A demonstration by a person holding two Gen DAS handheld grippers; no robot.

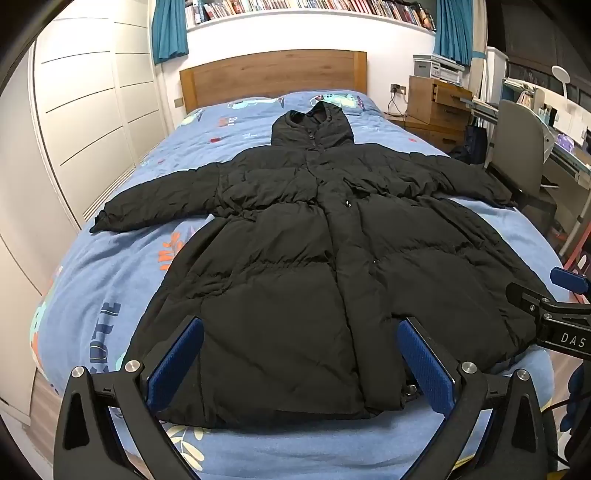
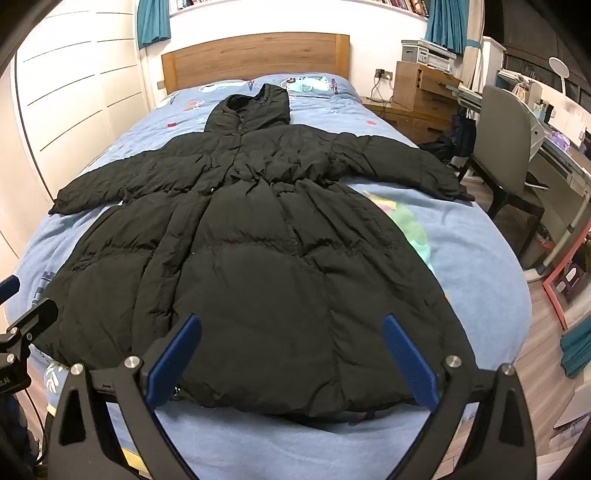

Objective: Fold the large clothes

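A bed [image 1: 110, 266] with a blue cartoon-print cover fills the room's middle, its wooden headboard [image 1: 273, 75] against the far wall. White wardrobe doors [image 1: 85, 110] run along the left side. To the right stand a wooden bedside cabinet [image 1: 436, 107], a grey chair [image 1: 517, 140] and a surface [image 1: 569, 162] crowded with small items. A shelf of books [image 1: 314, 7] sits above the headboard between teal curtains [image 1: 170, 29].

A black hooded puffer coat [image 1: 295, 258] lies spread front-up on the bed, closed down the middle, hood [image 1: 314, 125] toward the headboard and hem at the near edge. Both sleeves stretch out sideways: the left sleeve [image 1: 159, 199] ends near the bed's left edge, the right sleeve [image 1: 465, 177] reaches toward the chair side.

The left hand-held gripper [image 1: 301, 365] is spread wide, its blue pads [image 1: 177, 365] framing the left half of the hem; it grips nothing, and whether the pads touch the fabric cannot be told. In the left wrist view the other tool's black fingers with a blue tip show at the right edge.

The right hand-held gripper [image 2: 293, 358] is likewise wide apart and holds nothing, its blue pads [image 2: 410, 362] framing the right half of the hem.
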